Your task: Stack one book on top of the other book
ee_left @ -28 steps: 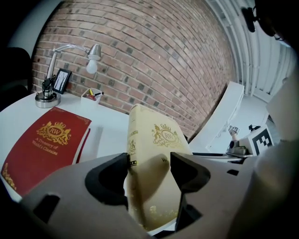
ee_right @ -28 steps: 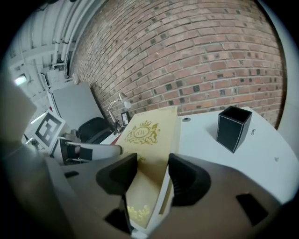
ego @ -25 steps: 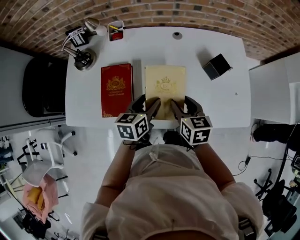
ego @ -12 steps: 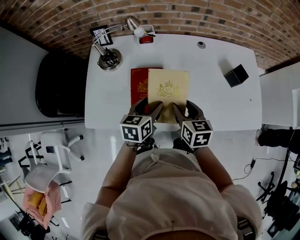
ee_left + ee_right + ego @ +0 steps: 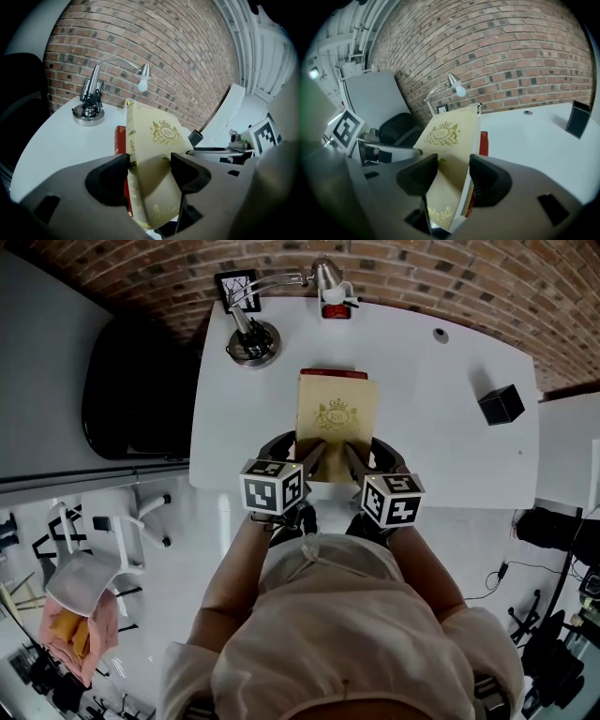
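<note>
Cream book (image 5: pixel 336 423) (over red book (image 5: pixel 333 374)) in left claw (image 5: pixel 298 454), right claw (image 5: pixel 365 454)

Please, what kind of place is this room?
Probably an office or study workspace: a white desk with a desk lamp, a black chair beside it, and a brick wall behind.

Two books (image 5: pixel 336 418) (image 5: pixel 333 374), two grippers (image 5: pixel 302 452) (image 5: pixel 362 452); one lamp (image 5: pixel 253 341), one box (image 5: pixel 502 405)

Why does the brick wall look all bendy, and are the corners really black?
Head view: the wide lens bows the brick wall and the edges of the white table; light is even. Left gripper view: the wall curves too, the corners go dark, and the close jaws look softer than the cream book. Right gripper view: same bending and dark corners, not real black.
</note>
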`<action>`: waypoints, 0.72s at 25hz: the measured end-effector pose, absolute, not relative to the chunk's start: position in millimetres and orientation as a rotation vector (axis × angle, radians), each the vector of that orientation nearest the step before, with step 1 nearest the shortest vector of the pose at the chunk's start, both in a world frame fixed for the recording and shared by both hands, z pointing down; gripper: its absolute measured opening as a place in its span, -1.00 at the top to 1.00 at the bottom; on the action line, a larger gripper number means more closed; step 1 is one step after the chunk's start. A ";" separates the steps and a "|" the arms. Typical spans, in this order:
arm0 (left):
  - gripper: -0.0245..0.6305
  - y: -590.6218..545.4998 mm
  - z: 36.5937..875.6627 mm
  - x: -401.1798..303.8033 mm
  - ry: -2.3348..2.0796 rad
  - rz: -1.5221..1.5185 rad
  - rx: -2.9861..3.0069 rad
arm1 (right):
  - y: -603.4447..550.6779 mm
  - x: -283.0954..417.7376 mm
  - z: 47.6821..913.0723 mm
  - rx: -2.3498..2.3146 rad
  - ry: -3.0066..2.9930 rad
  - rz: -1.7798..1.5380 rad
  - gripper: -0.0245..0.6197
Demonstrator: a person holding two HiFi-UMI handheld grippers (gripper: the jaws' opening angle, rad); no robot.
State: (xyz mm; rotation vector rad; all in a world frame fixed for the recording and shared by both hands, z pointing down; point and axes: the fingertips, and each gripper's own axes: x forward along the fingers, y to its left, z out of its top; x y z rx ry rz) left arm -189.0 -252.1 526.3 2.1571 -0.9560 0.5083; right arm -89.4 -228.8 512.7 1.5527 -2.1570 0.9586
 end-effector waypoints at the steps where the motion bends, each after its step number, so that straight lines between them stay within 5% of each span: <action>1: 0.07 -253.5 529.5 -191.8 -0.952 0.512 2.145 | -230.4 -92.0 515.7 1.547 -2.148 0.968 0.24; 18: 0.07 -258.1 575.7 -195.9 -0.914 0.564 2.040 | -235.3 -93.6 564.7 1.501 -2.035 1.114 0.24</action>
